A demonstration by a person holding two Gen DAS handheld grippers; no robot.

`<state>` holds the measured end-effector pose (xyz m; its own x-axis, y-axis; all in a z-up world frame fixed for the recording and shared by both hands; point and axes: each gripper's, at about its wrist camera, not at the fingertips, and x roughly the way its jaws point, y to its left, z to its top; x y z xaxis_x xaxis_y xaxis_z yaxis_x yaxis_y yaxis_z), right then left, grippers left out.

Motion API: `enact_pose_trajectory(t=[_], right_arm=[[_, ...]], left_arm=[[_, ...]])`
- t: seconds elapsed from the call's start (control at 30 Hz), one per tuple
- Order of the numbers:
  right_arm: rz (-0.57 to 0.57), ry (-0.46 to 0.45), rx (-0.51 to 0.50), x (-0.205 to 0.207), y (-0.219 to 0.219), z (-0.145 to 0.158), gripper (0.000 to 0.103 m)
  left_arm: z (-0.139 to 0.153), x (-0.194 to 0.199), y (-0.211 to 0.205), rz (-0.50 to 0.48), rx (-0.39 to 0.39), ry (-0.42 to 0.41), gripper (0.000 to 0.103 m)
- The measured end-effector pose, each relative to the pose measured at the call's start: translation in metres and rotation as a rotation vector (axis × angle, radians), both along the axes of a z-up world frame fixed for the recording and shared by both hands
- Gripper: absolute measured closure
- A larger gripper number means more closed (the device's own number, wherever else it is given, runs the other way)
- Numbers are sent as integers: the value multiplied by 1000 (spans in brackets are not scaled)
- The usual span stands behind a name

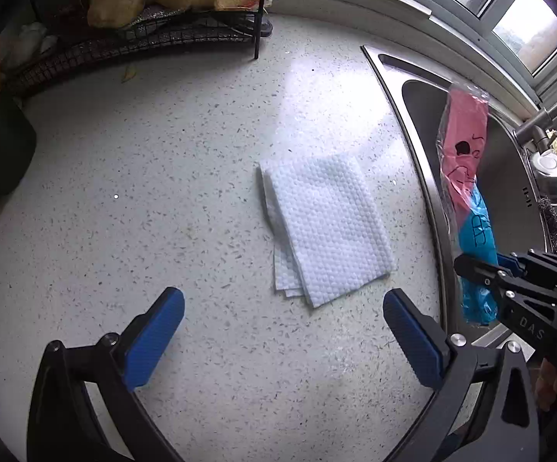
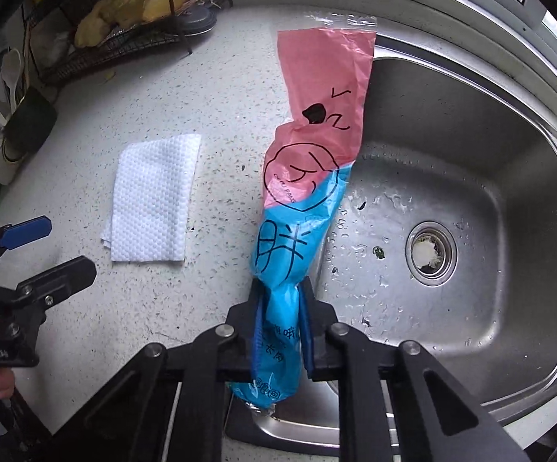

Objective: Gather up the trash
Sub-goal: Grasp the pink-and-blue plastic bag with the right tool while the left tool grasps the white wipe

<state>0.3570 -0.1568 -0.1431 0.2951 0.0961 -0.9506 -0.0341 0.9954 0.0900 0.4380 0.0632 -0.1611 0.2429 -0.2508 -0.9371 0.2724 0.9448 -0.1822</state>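
The right gripper (image 2: 278, 319) has its jaws closed on a pink-and-blue plastic snack wrapper (image 2: 309, 177), pinching the blue lower end so that the pink end stands out ahead of the jaws, over the rim between the speckled desk (image 2: 220, 96) and the stainless sink (image 2: 452, 123). The wrapper looks empty, thin and crinkly; it should weigh almost nothing, though its slick film could slide out of a loose pinch, so gathering the bunched blue end as it is now seems the safer hold (the flat pink part would likely just fold away). The left gripper (image 1: 284, 327) hangs above the desk with its jaws wide open and nothing between them. Just ahead of them, slightly toward the right jaw, lies a folded white paper towel (image 1: 328, 231), flat on the desk and well short of the sink. It is soft and limp, several layers thick; a pinch at the near corner, where the layer edges fan out, would probably lift the whole stack rather than one sheet.
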Motion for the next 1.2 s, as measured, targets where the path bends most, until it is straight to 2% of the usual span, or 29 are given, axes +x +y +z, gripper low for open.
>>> enact_pose_trajectory(t=[0.37, 0.63, 0.83, 1.0, 1.1, 1.2], right_arm=[[-57, -25, 9, -9, -16, 10, 88], [-89, -24, 9, -10, -17, 8, 88], [-109, -23, 7, -13, -23, 8, 88], [-120, -19, 3, -13, -24, 6, 88], [-120, -23, -4, -15, -23, 7, 88], [-120, -26, 0, -16, -23, 8, 88]], left_arm=[[-26, 36, -22, -7, -6, 63, 1], [-36, 56, -63, -46, 99, 48, 1], [-42, 53, -93, -60, 162, 30, 1], [-40, 46, -115, -88, 172, 21, 15], [-36, 44, -127, -108, 162, 11, 30], [-30, 37, -138, -138, 145, -13, 49]])
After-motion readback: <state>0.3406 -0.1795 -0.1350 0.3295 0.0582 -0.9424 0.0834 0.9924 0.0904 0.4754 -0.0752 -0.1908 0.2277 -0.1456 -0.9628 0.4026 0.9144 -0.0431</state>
